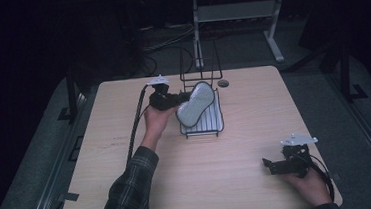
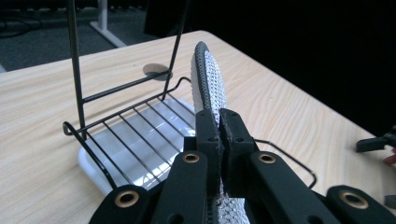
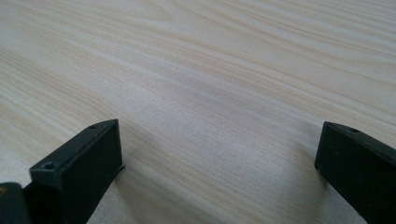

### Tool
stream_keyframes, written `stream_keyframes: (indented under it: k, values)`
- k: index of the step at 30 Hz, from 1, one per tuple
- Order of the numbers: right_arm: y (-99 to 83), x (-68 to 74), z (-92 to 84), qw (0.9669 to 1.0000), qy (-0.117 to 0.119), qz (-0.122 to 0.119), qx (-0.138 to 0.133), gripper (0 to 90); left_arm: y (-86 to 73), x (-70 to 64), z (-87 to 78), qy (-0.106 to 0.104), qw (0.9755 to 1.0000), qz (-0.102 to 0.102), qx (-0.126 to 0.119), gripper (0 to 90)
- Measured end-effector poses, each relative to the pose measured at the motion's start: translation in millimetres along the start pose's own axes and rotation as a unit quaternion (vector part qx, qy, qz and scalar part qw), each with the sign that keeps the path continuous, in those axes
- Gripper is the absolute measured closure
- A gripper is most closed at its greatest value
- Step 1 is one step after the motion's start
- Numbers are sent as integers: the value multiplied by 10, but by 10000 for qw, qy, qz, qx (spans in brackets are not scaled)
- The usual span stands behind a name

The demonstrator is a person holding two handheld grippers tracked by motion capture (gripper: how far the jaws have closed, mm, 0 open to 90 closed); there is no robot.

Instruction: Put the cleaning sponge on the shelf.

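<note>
A flat, peanut-shaped scrub pad (image 1: 196, 102) with a silvery mesh face and a dark edge hangs on edge just above a black wire rack (image 1: 202, 125). My left gripper (image 1: 179, 99) is shut on the pad's near end. In the left gripper view the pad (image 2: 210, 79) rises upright from between the pressed jaws of the left gripper (image 2: 219, 116), over the rack's bars (image 2: 130, 135) and the white tray (image 2: 93, 163) under them. My right gripper (image 1: 271, 166) rests at the front right of the table, open. Bare wood lies between the wide-set jaws of the right gripper (image 3: 219, 140).
The rack has a tall wire back (image 1: 199, 66) at its far side. A small dark round disc (image 1: 223, 83) sits in the tabletop just behind the rack. The light wooden table (image 1: 245, 130) ends close behind the rack; a desk frame (image 1: 273, 37) stands on the floor beyond.
</note>
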State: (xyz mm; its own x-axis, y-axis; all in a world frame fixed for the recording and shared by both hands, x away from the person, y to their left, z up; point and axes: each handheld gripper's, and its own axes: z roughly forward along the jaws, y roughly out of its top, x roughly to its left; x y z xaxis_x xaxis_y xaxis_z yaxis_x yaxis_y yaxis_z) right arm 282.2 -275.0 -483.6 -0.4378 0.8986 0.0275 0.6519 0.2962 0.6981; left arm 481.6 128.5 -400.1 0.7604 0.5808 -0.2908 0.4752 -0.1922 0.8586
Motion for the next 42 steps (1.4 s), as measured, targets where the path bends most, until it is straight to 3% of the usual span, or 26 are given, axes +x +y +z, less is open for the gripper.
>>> stream_keyframes:
  k: [27, 34, 42]
  values:
    - [0, -1, 0, 10000, 1, -5, -2, 1, -88, 110, 167, 351, 9990, 127, 245, 838]
    - [0, 0, 0, 10000, 0, 0, 0, 1, -109, 128, 187, 490, 9980, 198, 341, 757]
    - [0, 0, 0, 10000, 1, -4, -2, 1, -83, 94, 126, 514, 9975, 293, 382, 697]
